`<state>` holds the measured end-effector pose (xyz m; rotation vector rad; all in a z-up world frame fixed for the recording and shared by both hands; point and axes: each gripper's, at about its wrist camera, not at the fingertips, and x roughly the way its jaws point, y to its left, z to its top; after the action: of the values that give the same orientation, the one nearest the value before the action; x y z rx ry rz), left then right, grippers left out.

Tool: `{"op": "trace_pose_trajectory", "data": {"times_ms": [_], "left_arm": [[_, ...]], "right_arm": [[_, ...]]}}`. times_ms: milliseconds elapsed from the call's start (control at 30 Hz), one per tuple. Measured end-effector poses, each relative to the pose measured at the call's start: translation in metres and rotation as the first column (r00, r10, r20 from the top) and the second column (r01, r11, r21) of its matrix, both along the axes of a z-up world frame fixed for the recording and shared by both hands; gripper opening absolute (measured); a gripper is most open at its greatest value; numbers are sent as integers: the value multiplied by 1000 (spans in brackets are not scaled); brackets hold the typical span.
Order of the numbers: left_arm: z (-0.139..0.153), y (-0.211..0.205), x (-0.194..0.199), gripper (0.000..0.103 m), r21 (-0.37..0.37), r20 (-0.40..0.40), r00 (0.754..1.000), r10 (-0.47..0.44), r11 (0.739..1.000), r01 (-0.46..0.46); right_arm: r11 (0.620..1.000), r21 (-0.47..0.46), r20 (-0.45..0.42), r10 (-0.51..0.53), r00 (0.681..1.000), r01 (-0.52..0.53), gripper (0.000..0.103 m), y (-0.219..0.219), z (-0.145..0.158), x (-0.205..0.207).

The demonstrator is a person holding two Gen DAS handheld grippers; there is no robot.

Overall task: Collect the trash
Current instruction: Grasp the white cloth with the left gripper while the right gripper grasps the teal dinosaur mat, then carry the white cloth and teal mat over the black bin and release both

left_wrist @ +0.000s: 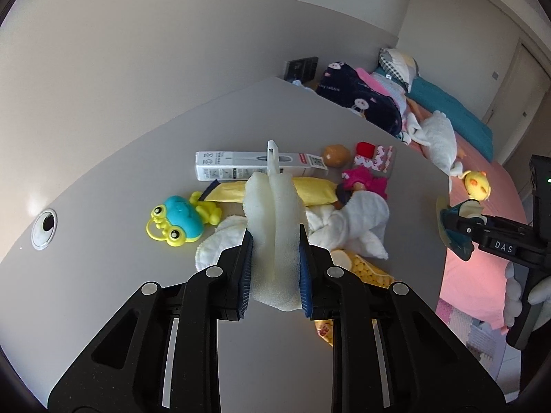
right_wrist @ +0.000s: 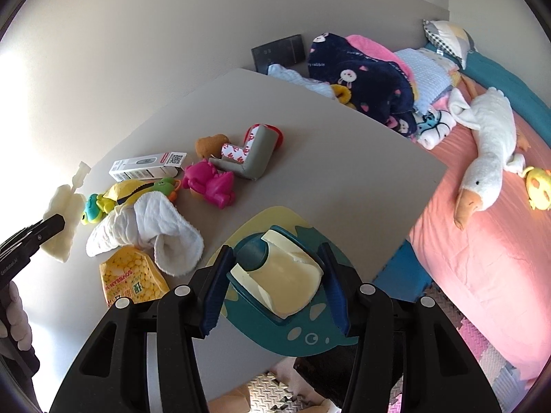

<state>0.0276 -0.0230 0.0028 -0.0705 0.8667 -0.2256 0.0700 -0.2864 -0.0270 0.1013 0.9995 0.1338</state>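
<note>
My left gripper (left_wrist: 275, 268) is shut on a pale foam sponge with a white plastic handle (left_wrist: 273, 227), held above the grey table (left_wrist: 137, 179); the sponge also shows at the left of the right wrist view (right_wrist: 63, 220). My right gripper (right_wrist: 275, 285) is shut on the cream and teal grip of a teal and yellow fish-shaped dustpan (right_wrist: 292, 330), held over the table's near edge; it also shows at the right of the left wrist view (left_wrist: 458, 227). On the table lie a yellow snack bag (right_wrist: 132, 278), a yellow wrapper (left_wrist: 310, 191) and a white carton (left_wrist: 241, 165).
Toys lie on the table: a blue and yellow frog (left_wrist: 179, 222), a pink toy (right_wrist: 210, 184), a white cloth (right_wrist: 144, 227), a grey corner guard (right_wrist: 256, 155). A pink bed (right_wrist: 482, 275) with a goose plush (right_wrist: 489, 144) and blankets (right_wrist: 365, 79) lies right. Foam mats cover the floor.
</note>
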Motion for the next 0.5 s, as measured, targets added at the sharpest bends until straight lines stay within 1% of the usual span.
{"op": "trace_pose_trajectory", "data": {"times_ms": [267, 500], "left_arm": [[3, -46, 0, 22, -9, 10, 993, -116, 993, 116], [4, -95, 0, 22, -7, 16, 971, -241, 971, 241]], "right_arm": [[997, -8, 12, -79, 997, 79, 52, -33, 8, -32], [986, -12, 24, -164, 986, 164, 52, -64, 13, -56]]}}
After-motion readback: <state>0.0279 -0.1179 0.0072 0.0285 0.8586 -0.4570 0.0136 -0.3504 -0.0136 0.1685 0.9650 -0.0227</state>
